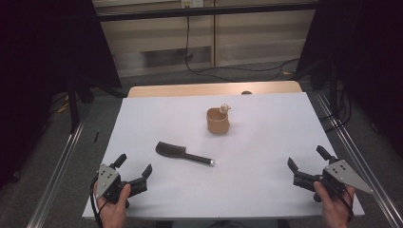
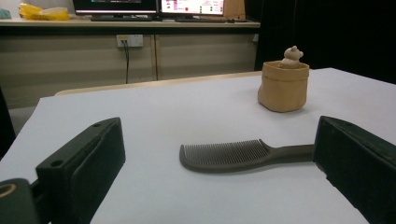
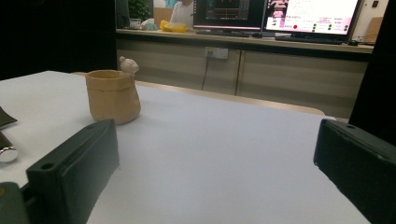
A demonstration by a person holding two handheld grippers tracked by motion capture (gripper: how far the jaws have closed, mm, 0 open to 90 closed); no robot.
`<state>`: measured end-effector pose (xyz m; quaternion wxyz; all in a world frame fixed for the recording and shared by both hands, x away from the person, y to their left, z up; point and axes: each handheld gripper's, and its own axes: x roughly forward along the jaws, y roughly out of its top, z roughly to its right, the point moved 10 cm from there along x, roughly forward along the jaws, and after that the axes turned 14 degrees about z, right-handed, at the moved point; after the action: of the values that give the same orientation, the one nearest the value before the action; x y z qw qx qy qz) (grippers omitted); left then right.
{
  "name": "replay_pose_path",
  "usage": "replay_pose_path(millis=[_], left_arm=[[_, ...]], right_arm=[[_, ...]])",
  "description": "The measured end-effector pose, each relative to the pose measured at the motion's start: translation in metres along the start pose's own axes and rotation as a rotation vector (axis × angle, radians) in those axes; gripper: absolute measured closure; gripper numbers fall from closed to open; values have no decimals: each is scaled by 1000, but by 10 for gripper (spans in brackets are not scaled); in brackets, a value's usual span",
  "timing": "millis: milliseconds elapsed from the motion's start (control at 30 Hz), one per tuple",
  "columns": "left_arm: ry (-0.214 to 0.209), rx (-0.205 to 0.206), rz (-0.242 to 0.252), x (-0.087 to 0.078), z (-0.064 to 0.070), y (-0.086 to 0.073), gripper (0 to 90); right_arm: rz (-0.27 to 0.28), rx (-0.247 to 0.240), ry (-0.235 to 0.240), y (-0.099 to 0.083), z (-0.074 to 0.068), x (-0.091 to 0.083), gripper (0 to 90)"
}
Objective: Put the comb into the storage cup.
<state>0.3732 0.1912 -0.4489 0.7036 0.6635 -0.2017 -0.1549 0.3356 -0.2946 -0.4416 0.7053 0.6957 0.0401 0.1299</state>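
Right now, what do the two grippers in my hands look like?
Both are black handheld tools. The left gripper and the right gripper each have two blocky black jaws with a small round hole near the tip, and a grey three-cornered plate with dark dots on top. A black cable trails from the left one. Hands are bare; no sleeves visible.

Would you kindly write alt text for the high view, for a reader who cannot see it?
A dark comb lies flat on a white table, with a tan pot bearing a small figure on its rim standing beyond it. The left gripper and right gripper rest open near the front corners, each held in a hand.
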Motion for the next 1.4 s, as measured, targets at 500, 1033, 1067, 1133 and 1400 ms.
replay_pose_path(millis=[500,1033,1067,1133,1400], left_arm=[[-3,26,-30,3,0,-2,22],[-120,-8,-78,10,19,-4,57],[-130,-18,-78,11,20,-4,53],[-136,-26,-64,11,21,-1,42],[-179,-64,-3,15,29,12,19]], right_arm=[[-1,5,14,-1,-2,0,3],[-4,15,27,-2,-5,1,3],[-3,17,26,-2,-5,1,0],[1,22,22,-1,-4,1,0],[-4,24,35,-2,-7,2,0]])
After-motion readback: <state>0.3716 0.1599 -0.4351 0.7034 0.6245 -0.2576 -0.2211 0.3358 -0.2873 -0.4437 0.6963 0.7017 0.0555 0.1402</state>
